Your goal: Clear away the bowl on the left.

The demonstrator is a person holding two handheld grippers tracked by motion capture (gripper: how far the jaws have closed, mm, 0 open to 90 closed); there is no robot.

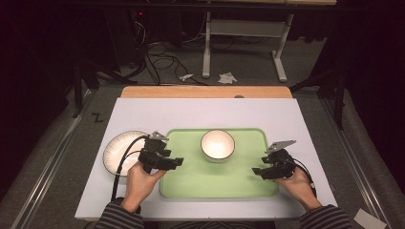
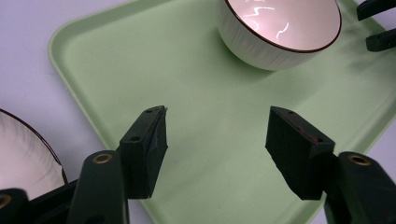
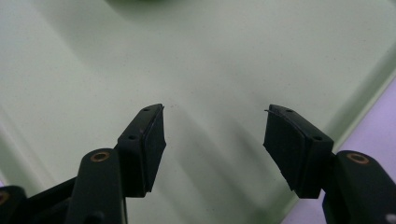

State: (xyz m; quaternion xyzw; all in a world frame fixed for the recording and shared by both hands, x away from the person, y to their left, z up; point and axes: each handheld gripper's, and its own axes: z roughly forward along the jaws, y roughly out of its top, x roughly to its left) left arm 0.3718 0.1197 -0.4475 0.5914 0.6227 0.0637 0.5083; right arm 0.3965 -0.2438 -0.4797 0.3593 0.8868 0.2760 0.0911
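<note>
A pale green tray [image 1: 191, 183] lies on the white table top, and a white bowl [image 1: 218, 145] with a dark rim stands at its far middle. A white plate [image 1: 114, 151] rests on the table just left of the tray. My left gripper [image 1: 178, 162] hovers over the tray's left edge, open and empty, jaws pointing right. In the left gripper view the bowl [image 2: 275, 32] sits ahead beyond my left gripper [image 2: 217, 135], the plate [image 2: 23, 158] at lower left. My right gripper [image 1: 257, 171] is open over the tray's right part [image 3: 140, 56], nothing between its jaws [image 3: 215, 135].
The white sheet [image 1: 143, 114] covers a wooden table whose far edge [image 1: 205, 91] shows bare. Beyond it lie floor cables [image 1: 162, 57] and the legs of another table [image 1: 282, 62]. The other gripper's jaws [image 2: 378, 28] show at the top right of the left gripper view.
</note>
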